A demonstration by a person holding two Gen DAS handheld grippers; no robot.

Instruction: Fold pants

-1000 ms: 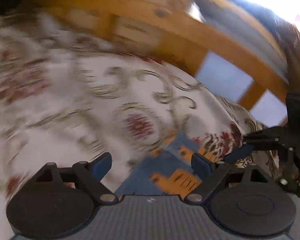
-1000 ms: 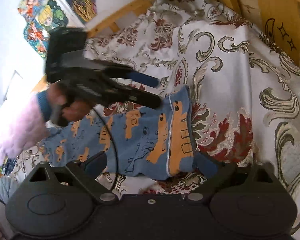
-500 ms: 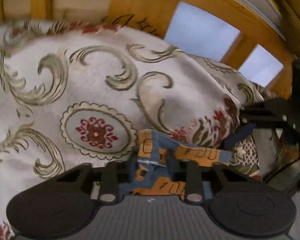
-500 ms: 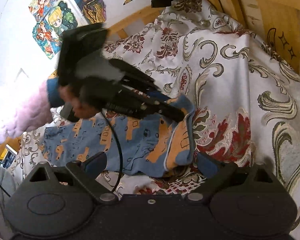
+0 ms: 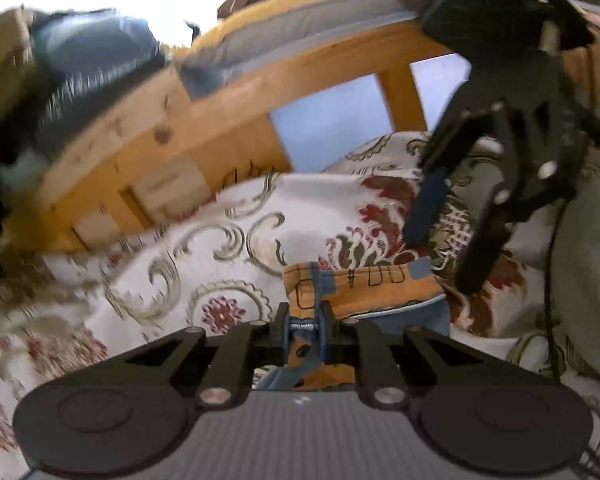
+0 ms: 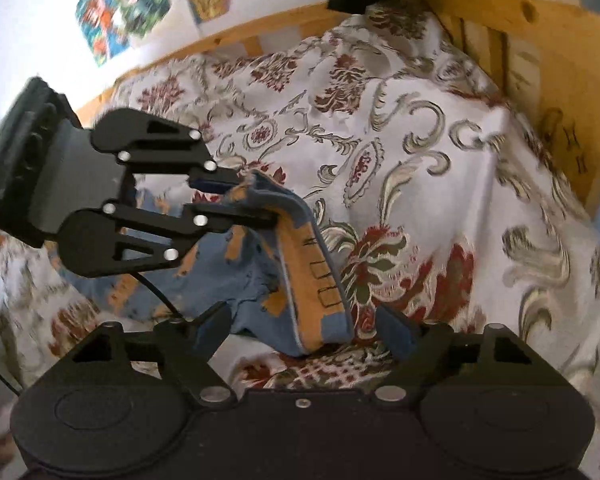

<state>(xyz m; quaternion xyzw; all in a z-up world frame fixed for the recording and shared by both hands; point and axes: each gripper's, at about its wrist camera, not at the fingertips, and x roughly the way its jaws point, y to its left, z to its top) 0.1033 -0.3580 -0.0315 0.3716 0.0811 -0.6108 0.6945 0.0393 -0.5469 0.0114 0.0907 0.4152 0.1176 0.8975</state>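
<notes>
Blue cotton pants with orange print [image 6: 260,280]: on floral bedspread [image 6: 440,200], far end hidden behind left gripper [image 6: 256,196], which pinches their raised edge. Right gripper [image 6: 304,328]: spread, holding nothing, straddling the near corner.

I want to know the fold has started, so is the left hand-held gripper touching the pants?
Touching. The left wrist view shows the left hand-held gripper shut on the pants hem, blue fabric pinched between its fingers.
</notes>
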